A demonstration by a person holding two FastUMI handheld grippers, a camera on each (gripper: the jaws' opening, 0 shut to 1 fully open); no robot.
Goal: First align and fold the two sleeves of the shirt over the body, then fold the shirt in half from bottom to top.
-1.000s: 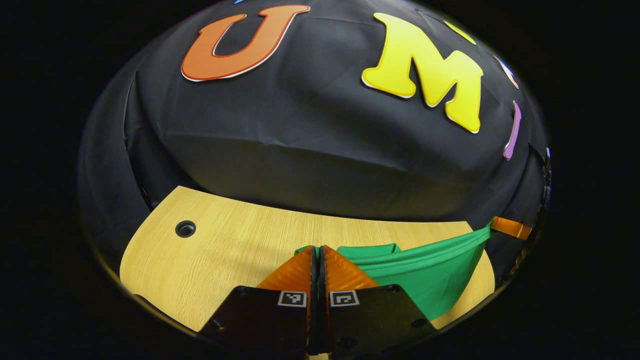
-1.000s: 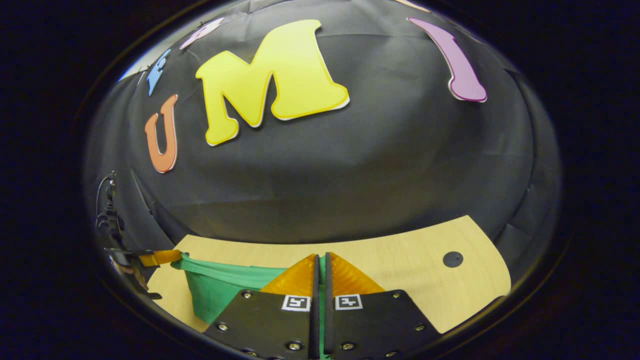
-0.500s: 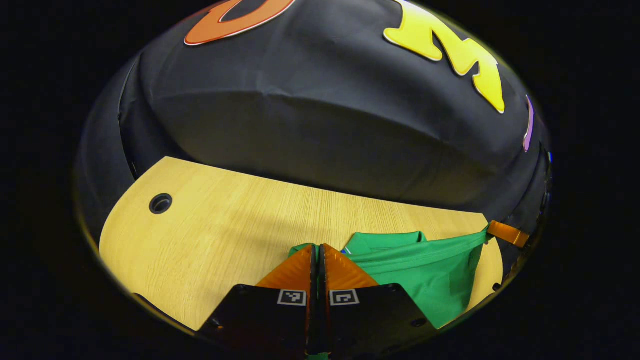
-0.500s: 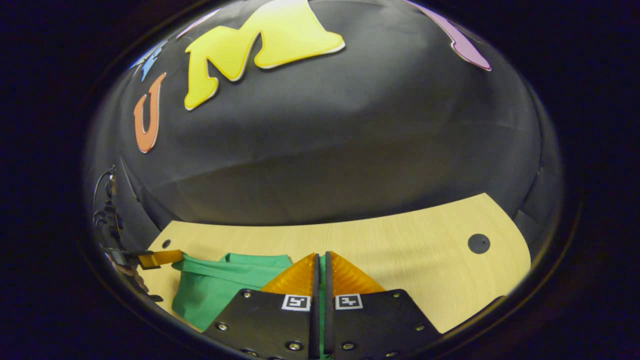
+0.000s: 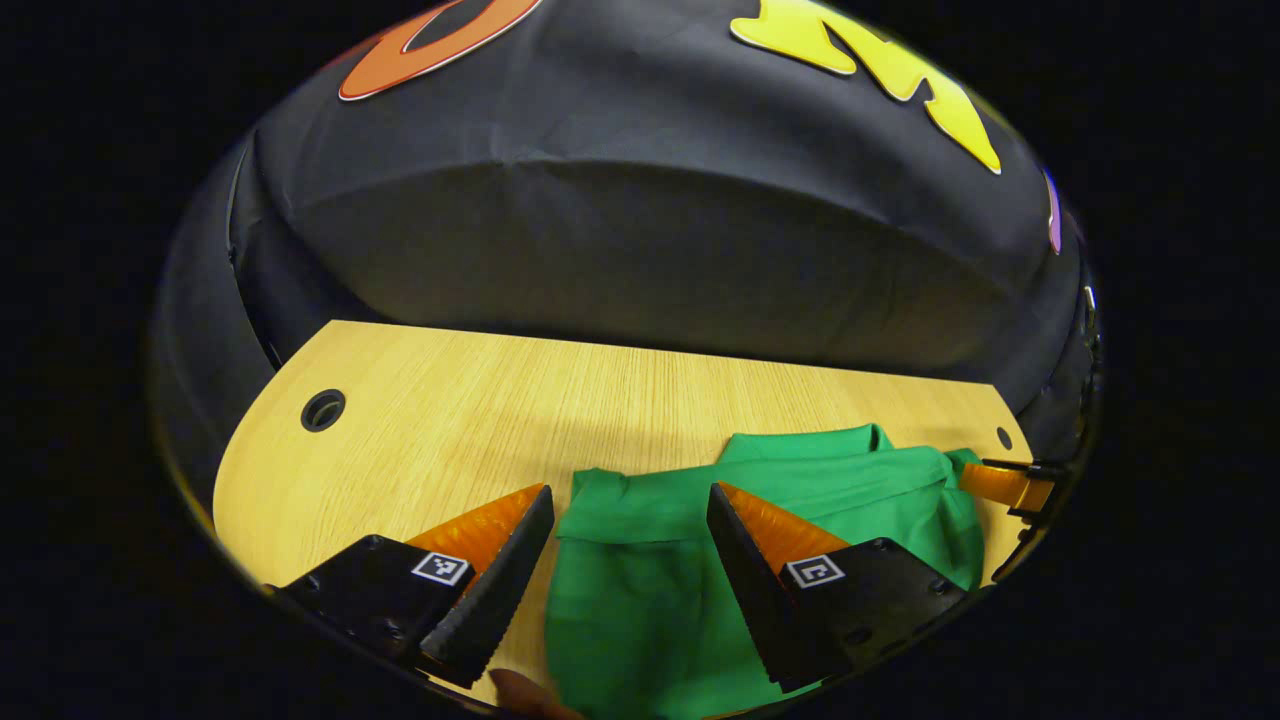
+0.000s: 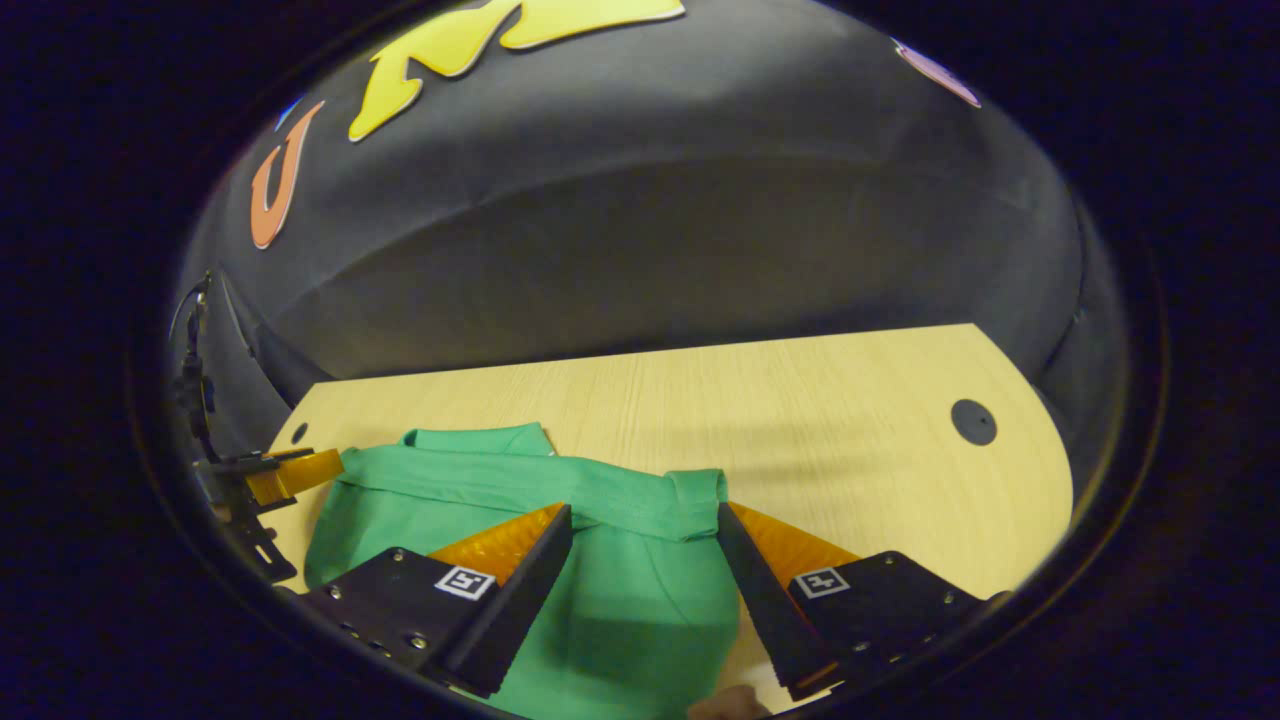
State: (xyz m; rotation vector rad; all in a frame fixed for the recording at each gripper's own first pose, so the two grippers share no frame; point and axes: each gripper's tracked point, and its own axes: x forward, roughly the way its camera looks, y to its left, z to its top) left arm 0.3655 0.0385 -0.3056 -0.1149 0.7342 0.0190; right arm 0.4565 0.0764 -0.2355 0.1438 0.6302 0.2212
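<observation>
Both my claws spread wide over the green shirt [image 5: 640, 590] on the bench [image 5: 450, 420]
Left claw [image 5: 630, 520] at lower centre; right claw [image 6: 645, 530] likewise; shirt's lower part cut off

I can read no words or numbers here; my left gripper [image 5: 630, 520] and right gripper [image 6: 645, 535] carry only small square code markers.

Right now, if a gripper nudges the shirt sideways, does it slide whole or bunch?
Probably bunches: the shirt looks thin and floppy, already creased along its folded hem. The table looks smooth, so some sliding is likely. Lifted by one edge, it would likely drape and unfold.
</observation>
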